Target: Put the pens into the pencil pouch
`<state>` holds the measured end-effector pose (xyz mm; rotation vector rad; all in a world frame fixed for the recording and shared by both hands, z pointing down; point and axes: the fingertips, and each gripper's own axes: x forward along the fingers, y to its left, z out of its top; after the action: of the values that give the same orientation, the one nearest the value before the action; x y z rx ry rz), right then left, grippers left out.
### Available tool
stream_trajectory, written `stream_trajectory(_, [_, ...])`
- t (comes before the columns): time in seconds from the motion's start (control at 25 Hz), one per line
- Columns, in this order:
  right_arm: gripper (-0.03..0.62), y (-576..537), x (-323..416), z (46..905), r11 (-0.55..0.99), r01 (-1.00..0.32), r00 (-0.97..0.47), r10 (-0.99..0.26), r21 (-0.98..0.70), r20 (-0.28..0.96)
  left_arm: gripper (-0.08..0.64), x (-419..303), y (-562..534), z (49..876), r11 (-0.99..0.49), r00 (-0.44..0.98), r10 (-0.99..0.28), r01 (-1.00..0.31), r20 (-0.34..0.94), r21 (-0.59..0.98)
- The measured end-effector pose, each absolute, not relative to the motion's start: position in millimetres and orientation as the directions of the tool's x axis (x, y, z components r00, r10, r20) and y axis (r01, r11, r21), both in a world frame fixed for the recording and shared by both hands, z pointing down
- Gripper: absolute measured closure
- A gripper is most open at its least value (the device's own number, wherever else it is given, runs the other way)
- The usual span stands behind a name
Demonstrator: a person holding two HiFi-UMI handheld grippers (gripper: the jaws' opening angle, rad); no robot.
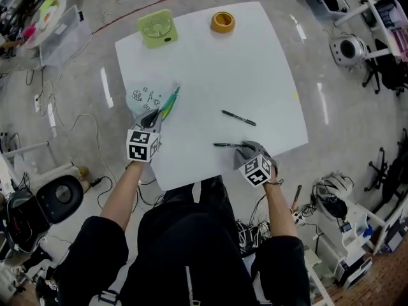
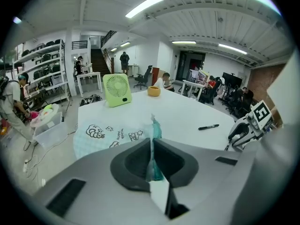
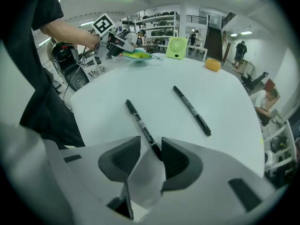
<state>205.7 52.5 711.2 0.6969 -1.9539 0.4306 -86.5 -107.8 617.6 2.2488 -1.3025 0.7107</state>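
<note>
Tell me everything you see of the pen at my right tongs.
The pen is slim, black, plastic-looking, with pale print along its barrel. It lies flat on the white table near the person's edge, apart from the second pen. Its near end sits between the right tongs, close to one side; a gap shows on the other, so it is not clamped.

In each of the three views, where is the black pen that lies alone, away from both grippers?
Head view: the black pen, right of centre on the table.
Left gripper view: the pen, at the right, mid height.
Right gripper view: the pen, just right of centre, diagonal.
Shared landmark: the green fan at the table's far edge.
</note>
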Motion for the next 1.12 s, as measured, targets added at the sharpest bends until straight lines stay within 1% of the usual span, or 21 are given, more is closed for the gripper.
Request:
stream_trajectory(0.2, [0.527,60.8,199.3,713.3,0.779,-0.627,-0.353,-0.281,-0.002,0.893,0.52,-88.3,-112.0,614.9,-0.447,0.431,-0.661,-0.883,0.614,0.139])
stream_trajectory(0.32, [0.543,62.7,197.8,713.9,0.779,-0.627,-0.36,-0.277,-0.011,0.891,0.52,-88.3,-115.2,612.2,-0.45,0.438,-0.666,-0.881,0.604,0.143])
stream_trajectory(0.72, [0.543,46.1,179.3,695.8,0.759,-0.648,-0.419,-0.282,-0.067,0.863,0.526,-87.1,-116.7,614.9,-0.461,0.445,-0.665,-0.876,0.6,0.139])
stream_trajectory(0.88, [0.543,23.7,151.8,680.3,0.75,-0.653,-0.465,-0.285,-0.107,0.838,0.532,-88.5,-117.0,619.3,-0.471,0.453,-0.656,-0.871,0.604,0.141])
stream_trajectory(1.12, [0.543,-5.6,99.7,659.7,0.779,-0.61,-0.536,-0.269,-0.146,0.8,0.534,-90.7,-118.2,615.5,-0.459,0.464,-0.671,-0.873,0.579,0.167])
